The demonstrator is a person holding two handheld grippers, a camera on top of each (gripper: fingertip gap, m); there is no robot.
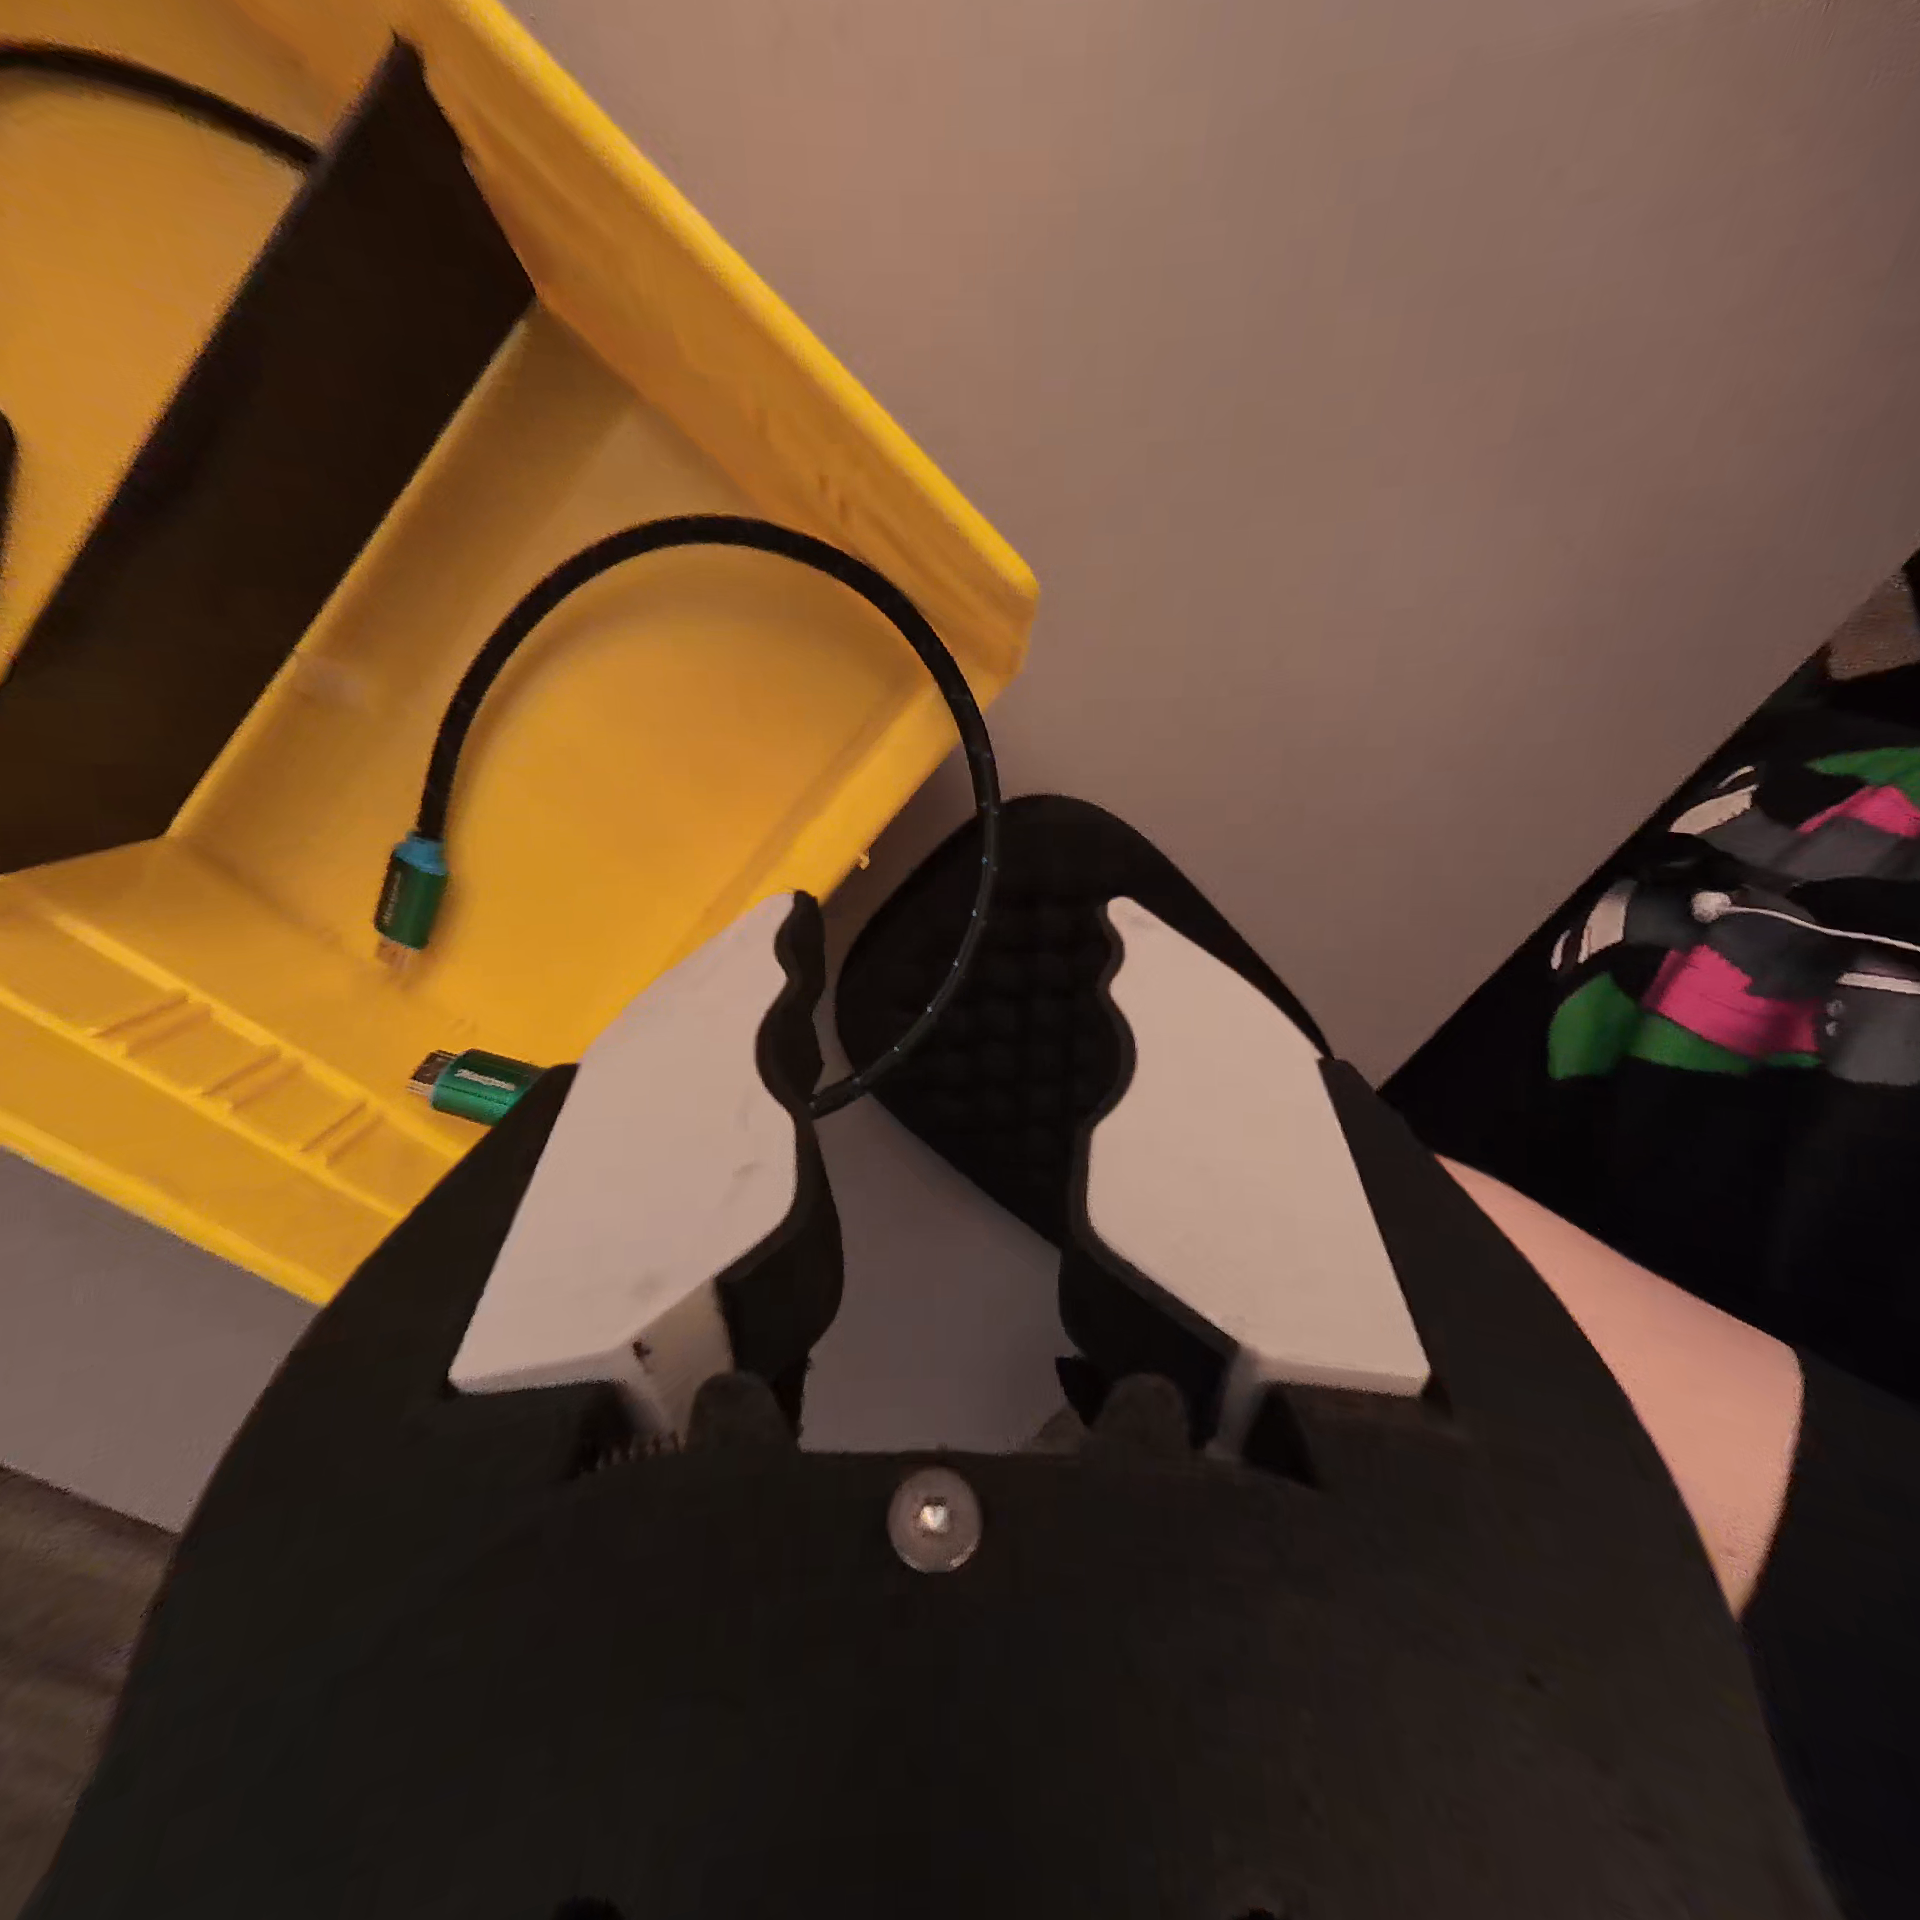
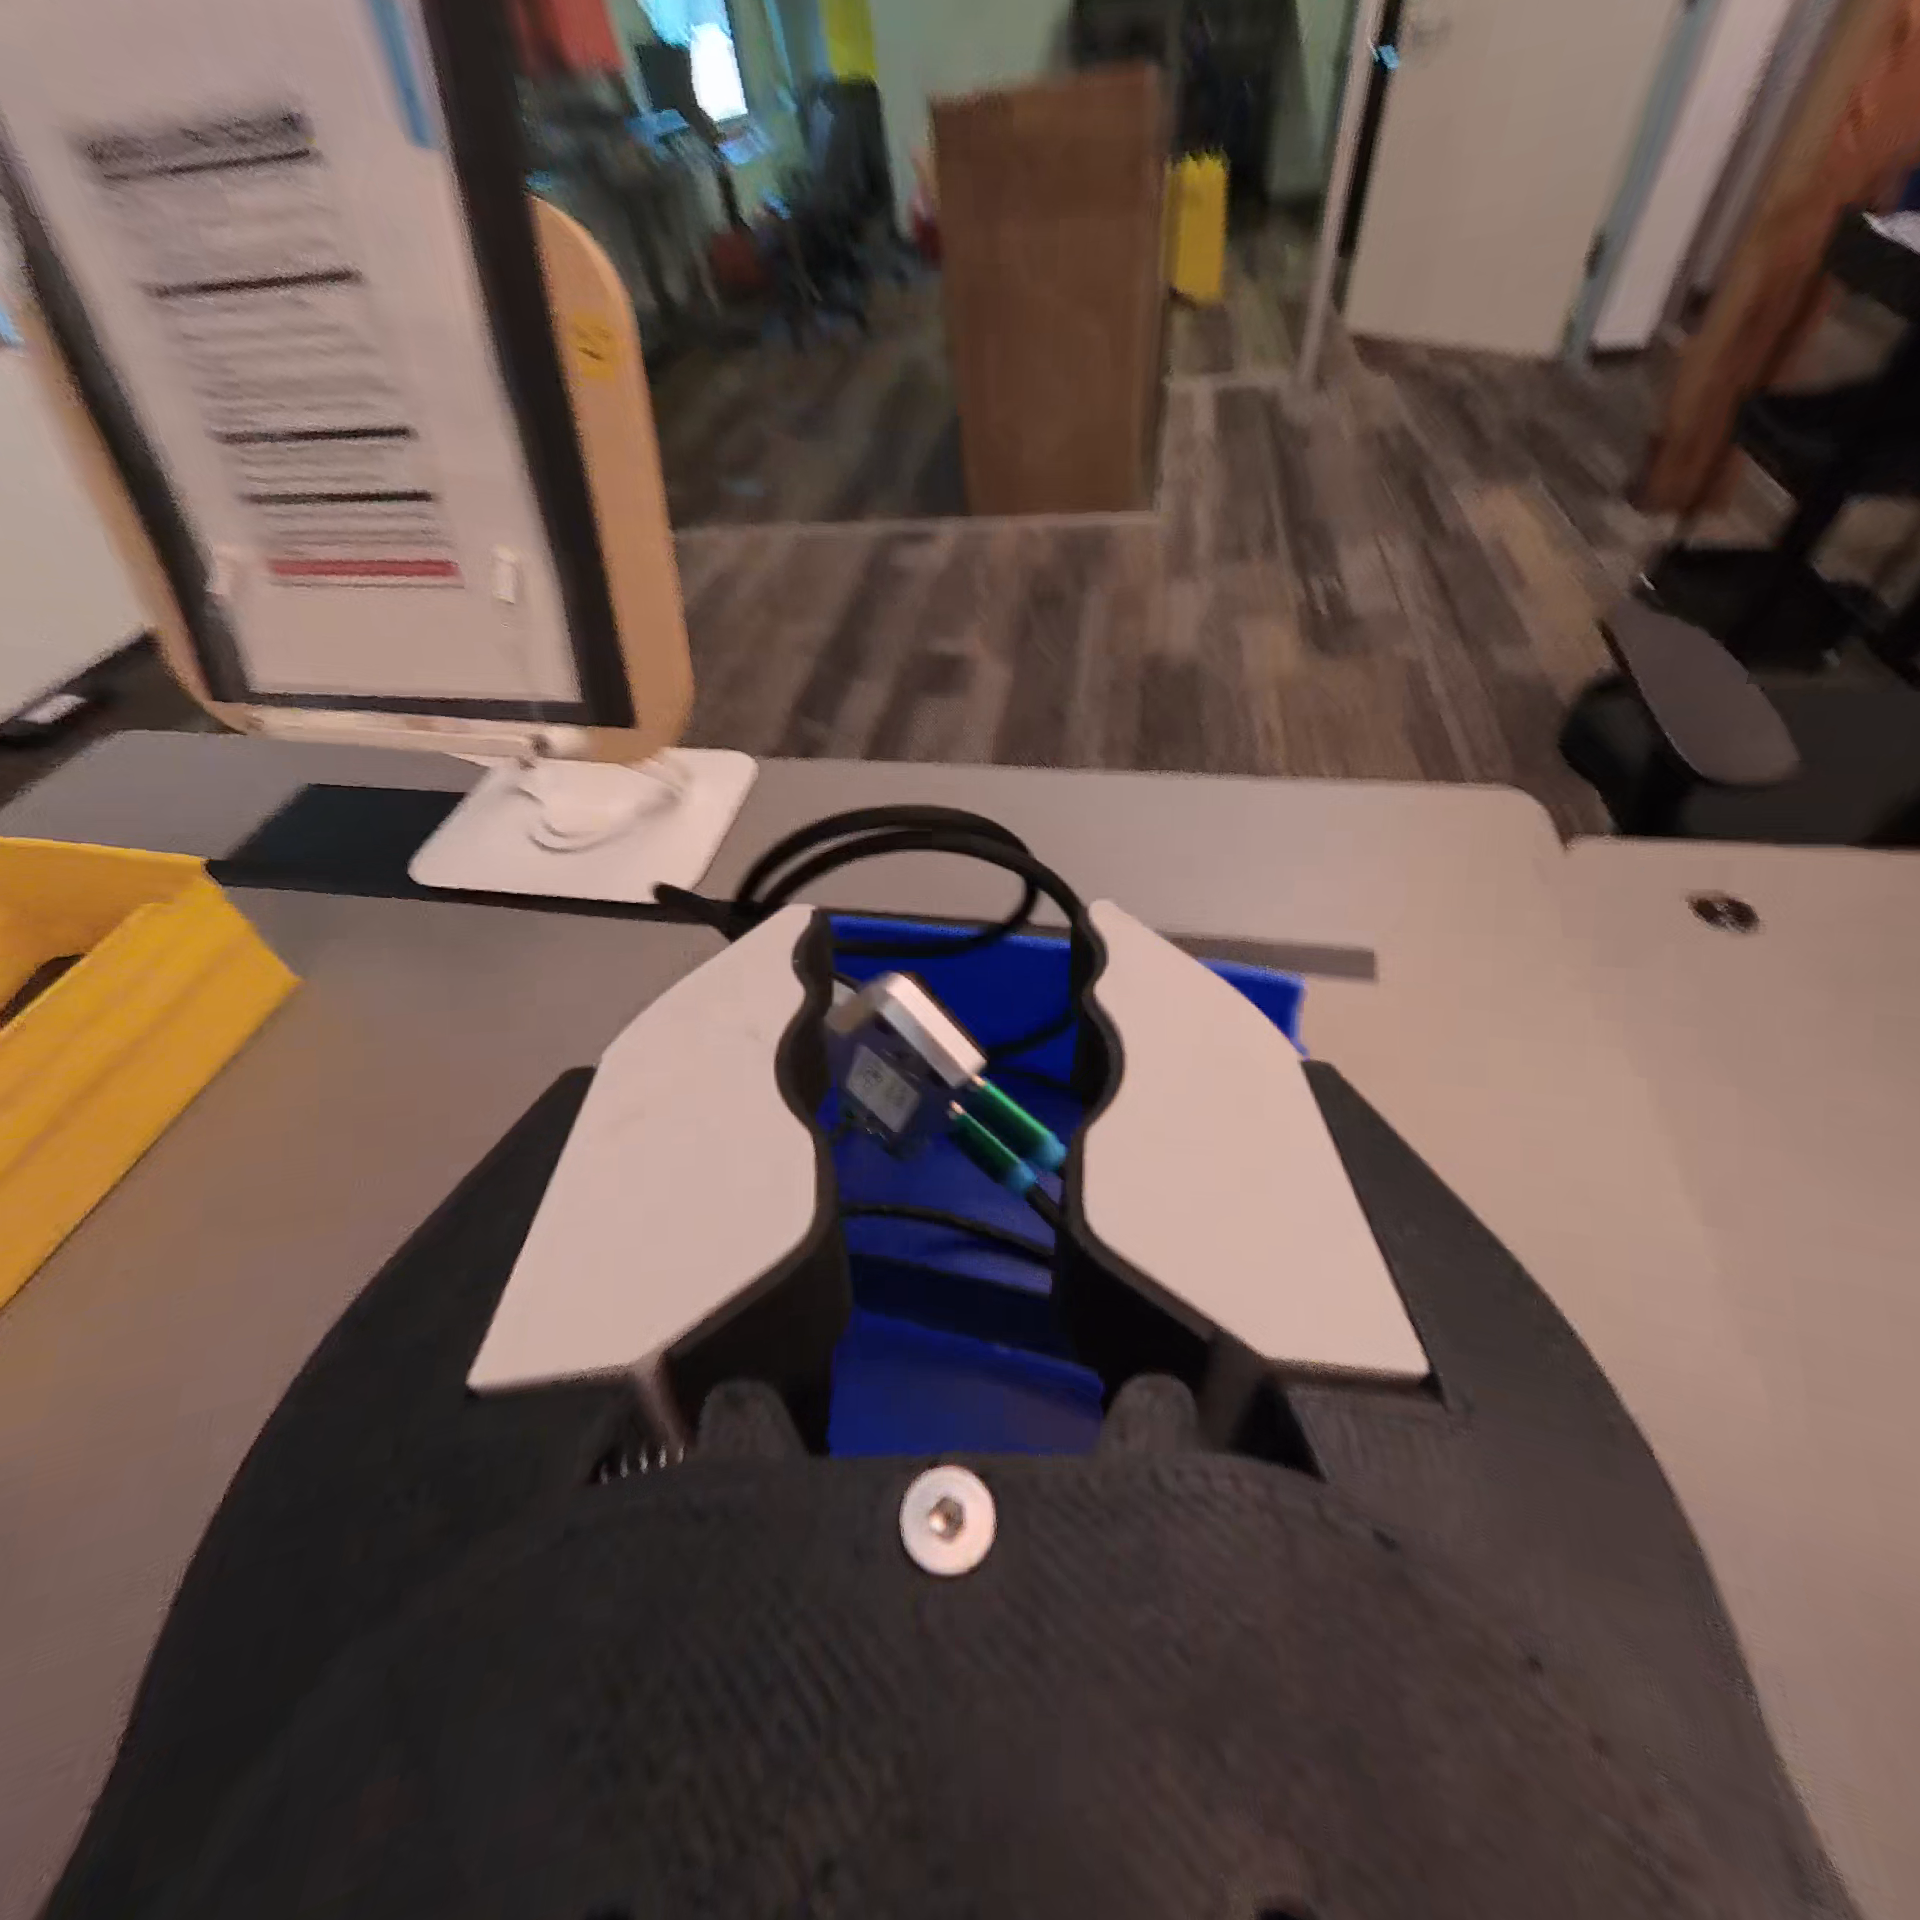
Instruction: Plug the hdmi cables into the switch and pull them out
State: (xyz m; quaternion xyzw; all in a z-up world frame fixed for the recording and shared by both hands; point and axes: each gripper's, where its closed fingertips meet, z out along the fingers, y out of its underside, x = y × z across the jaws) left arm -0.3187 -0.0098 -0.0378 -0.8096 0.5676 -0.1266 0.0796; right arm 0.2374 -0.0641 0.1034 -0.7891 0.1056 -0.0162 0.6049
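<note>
Two grippers stand with jaws apart and grip nothing: the left gripper (image 1: pixel 951 997) hovers by a black HDMI cable (image 1: pixel 727 540) with green plugs in the yellow tray (image 1: pixel 727 343), the right gripper (image 2: pixel 951 1008) frames the silver switch (image 2: pixel 904 1049), two green plugs inserted, over a blue bin (image 2: pixel 966 1371).

Grey bench (image 2: pixel 1558 1091) with bins and a monitor

A yellow bin (image 2: pixel 114 997) sits at its left, a blue bin (image 2: pixel 1262 1003) mid-bench, and the monitor's white base (image 2: pixel 592 826) stands behind them.
</note>
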